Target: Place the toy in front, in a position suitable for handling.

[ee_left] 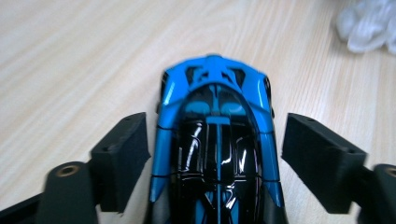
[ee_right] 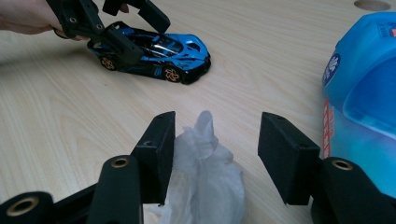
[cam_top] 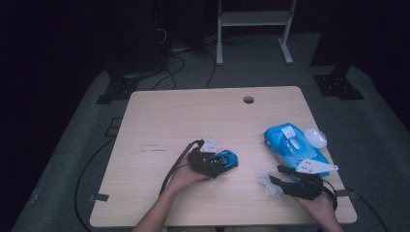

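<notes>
Both grippers, the left gripper (cam_top: pixel 223 164) and the right gripper (cam_top: pixel 279 175), are black with square foam pads, brass-coloured screw holes, a grey three-cornered plate and a black cable.

The high view is dimly lit: only the table (cam_top: pixel 193 121) is picked out from above, and the surroundings are lost in darkness. Both gripper views are evenly bright. Glare is seen on the toy car (ee_left: pixel 217 154); near jaws are blurred.

Car (ee_right: pixel 154 53): blue body, glossy black roof, orange-spoked wheels. Wipe (ee_right: pixel 205 177): white. Wipe pack (cam_top: pixel 294 145): blue, white lid. Table (cam_top: pixel 193 116): pale wood grain. Jaws: black.
</notes>
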`<state>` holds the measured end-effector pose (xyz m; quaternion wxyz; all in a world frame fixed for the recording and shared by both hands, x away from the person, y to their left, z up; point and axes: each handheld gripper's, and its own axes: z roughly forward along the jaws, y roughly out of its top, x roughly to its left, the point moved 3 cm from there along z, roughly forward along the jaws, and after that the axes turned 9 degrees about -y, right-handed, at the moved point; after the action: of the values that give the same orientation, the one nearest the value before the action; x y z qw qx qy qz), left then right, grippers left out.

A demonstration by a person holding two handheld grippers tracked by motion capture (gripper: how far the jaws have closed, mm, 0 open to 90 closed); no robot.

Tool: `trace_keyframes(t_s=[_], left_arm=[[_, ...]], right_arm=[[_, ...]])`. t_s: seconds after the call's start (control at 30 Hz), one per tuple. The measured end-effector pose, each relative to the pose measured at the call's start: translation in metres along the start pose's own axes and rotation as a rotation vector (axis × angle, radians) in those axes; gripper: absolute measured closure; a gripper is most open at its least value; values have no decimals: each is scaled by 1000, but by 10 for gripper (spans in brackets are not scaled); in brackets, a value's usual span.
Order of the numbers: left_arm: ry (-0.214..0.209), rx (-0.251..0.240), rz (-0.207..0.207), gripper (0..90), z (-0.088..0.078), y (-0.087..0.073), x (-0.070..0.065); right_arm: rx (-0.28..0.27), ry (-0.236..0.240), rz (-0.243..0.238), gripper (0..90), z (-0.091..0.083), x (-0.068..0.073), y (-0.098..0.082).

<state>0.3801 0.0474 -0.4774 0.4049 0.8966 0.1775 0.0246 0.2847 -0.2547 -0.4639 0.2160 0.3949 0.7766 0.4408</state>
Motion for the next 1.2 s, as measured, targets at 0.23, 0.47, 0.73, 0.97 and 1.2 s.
trace_keyframes(t_s=[0.23, 0.47, 0.73, 0.97, 1.2], left_arm=[[16, -38, -3, 161, -14, 0, -2], [35, -71, -1, 147, -33, -4, -3], [55, -95, -12, 138, -52, -13, -3], [58, -119, -22, 135, -66, -21, -6], [61, -134, -17, 135, -76, -27, -10]], right_arm=[[-44, 14, 8, 439, -6, 1, 4], [-61, 11, 16, 431, -12, 0, 4], [-71, 13, 29, 417, -14, 0, 6], [-81, 17, 35, 398, -15, -1, 8], [-87, 13, 47, 389, -17, -4, 8]])
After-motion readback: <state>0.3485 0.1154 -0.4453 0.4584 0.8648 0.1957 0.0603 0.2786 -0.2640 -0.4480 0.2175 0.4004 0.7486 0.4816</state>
